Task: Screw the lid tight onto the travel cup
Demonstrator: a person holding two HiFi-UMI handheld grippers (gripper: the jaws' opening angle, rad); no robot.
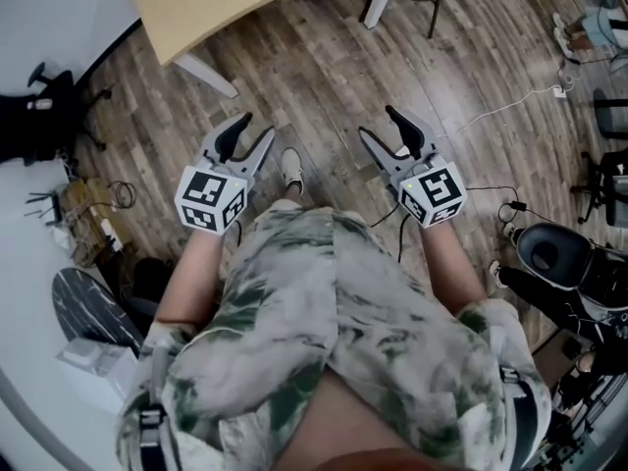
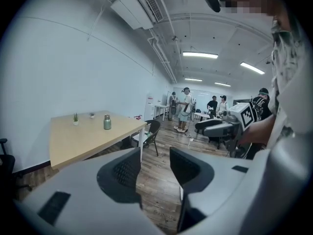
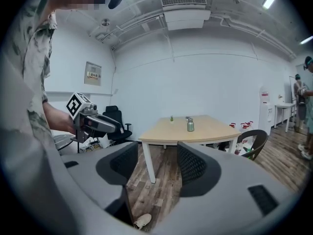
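Note:
The travel cup (image 2: 107, 122), a grey-green bottle with a silver lid on top, stands upright on a light wooden table (image 2: 83, 141) a good way ahead of both grippers. It also shows in the right gripper view as the cup (image 3: 190, 125) on the table (image 3: 205, 133). In the head view only the table's corner (image 1: 196, 3) shows and the cup is out of frame. My left gripper (image 1: 257, 128) and right gripper (image 1: 376, 122) are held side by side over the floor in front of the person's body. Each stands open with nothing between its jaws.
A small potted plant (image 2: 75, 117) stands on the table beyond the cup. A dark chair (image 2: 152, 130) sits at the table's end, and a black office chair (image 3: 115, 117) stands by the wall. Several people (image 2: 185, 109) stand far back. Cables (image 1: 510, 106) lie on the wood floor.

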